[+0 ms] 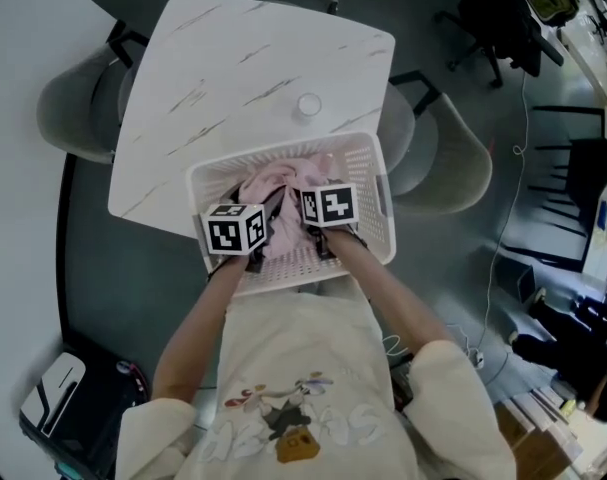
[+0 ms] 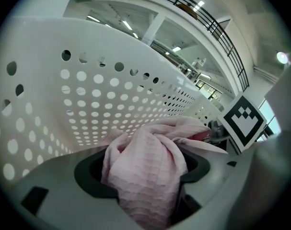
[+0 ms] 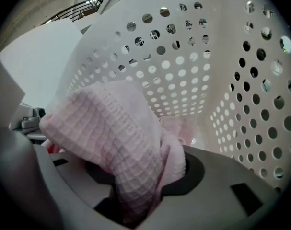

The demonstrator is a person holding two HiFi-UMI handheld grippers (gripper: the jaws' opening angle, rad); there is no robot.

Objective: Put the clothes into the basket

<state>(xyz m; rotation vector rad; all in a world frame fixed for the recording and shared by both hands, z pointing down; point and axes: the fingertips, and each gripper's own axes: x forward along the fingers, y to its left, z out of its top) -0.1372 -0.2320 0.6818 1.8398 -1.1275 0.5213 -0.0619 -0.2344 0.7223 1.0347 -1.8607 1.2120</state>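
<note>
The pink cloth [image 1: 283, 183], clamped by the left tool [image 2: 145, 190] and the right tool [image 3: 135, 190] low inside the basket [image 1: 368, 158], is best lowered to the bottom before both grips are released together.

This looks like an open-plan office or lab hall, not a home. Around the marble-patterned tabletop [image 1: 253, 78] stand grey shell chairs [image 1: 78, 113]. A black swivel chair [image 1: 493, 13] sits beyond its far right corner, and loose cables [image 1: 496, 258] trail over the grey floor [image 1: 123, 268] to its right. High above the tabletop run a railed mezzanine [image 2: 183, 5] and ceiling strip lights [image 2: 127, 25].
</note>
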